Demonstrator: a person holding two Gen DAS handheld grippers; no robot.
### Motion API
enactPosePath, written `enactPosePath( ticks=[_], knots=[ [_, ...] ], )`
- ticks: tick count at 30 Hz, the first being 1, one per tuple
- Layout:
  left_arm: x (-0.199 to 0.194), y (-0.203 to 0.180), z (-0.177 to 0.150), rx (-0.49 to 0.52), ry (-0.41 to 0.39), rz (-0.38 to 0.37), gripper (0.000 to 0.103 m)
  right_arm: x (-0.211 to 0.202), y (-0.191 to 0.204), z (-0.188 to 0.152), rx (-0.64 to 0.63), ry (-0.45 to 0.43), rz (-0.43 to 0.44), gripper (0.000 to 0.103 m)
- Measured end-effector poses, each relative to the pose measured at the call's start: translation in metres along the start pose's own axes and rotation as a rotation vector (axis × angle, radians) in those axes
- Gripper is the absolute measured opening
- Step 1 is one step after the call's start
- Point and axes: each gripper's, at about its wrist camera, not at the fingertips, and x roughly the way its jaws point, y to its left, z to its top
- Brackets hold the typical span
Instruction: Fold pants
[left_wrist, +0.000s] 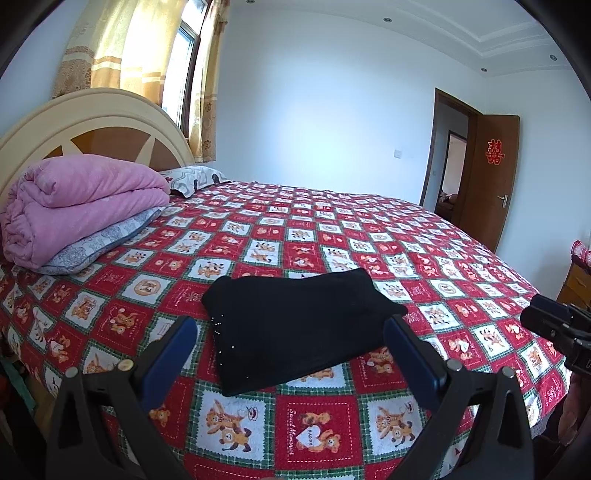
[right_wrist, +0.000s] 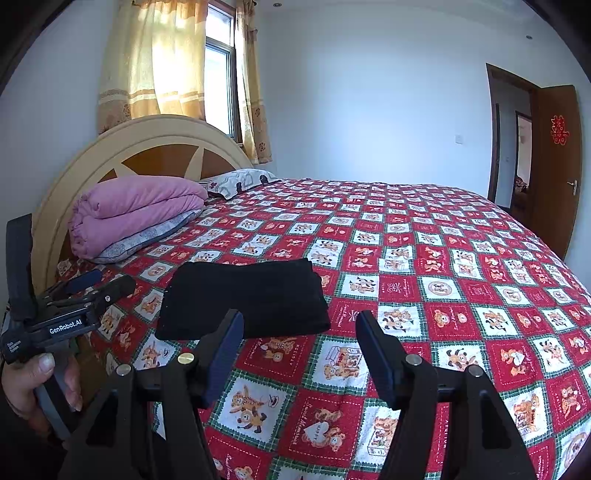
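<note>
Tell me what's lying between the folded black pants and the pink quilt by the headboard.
Only bare bedspread: in the right wrist view nothing lies between the black pants and the pink quilt, which rests on a grey pillow.

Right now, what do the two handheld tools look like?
Both are black plastic with two long fingers lined with dark blue pads, and brass and silver pivot pins. The left tool reads "GenRobot.AI" in white. A bare hand grips its grey handle. The right tool matches.

Matt black cloth pants (left_wrist: 295, 328)
</note>
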Motion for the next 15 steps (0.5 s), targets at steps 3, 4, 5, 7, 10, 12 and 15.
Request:
enactPosePath(
  ticks=[3,4,5,7,10,12,15],
  knots=[
    [0.0001,0.0005,-0.0001,-0.002,0.01,-0.004,0.103,0.0,-0.0002,0.0003,-0.001,0.002,-0.002,0.065],
    [0.0001,0.0004,0.0,-0.002,0.011,-0.002,0.103,0.0,0.0,0.0003,-0.001,0.002,-0.002,0.065],
    [0.0004,0.0007,0.0001,-0.001,0.013,-0.004,0.103,-0.0001,0.0,0.0004,-0.002,0.001,-0.002,0.065],
    [0.0016,0.0005,-0.0001,0.0,0.019,0.0,0.103,-0.0007,0.0006,0.0007,-0.004,-0.002,-0.003,0.065],
    [0.0026,0.0002,-0.0003,0.007,0.022,0.012,0.103,-0.0007,0.0008,0.0006,-0.006,-0.005,-0.005,0.065],
    [0.0032,-0.0006,-0.0005,0.005,0.02,0.015,0.103,-0.0007,0.0009,0.0004,-0.006,-0.006,-0.006,0.065],
    [0.0032,-0.0022,0.0002,0.01,0.01,0.039,0.103,-0.0019,0.0011,0.0009,-0.007,-0.014,-0.005,0.065]
  ],
)
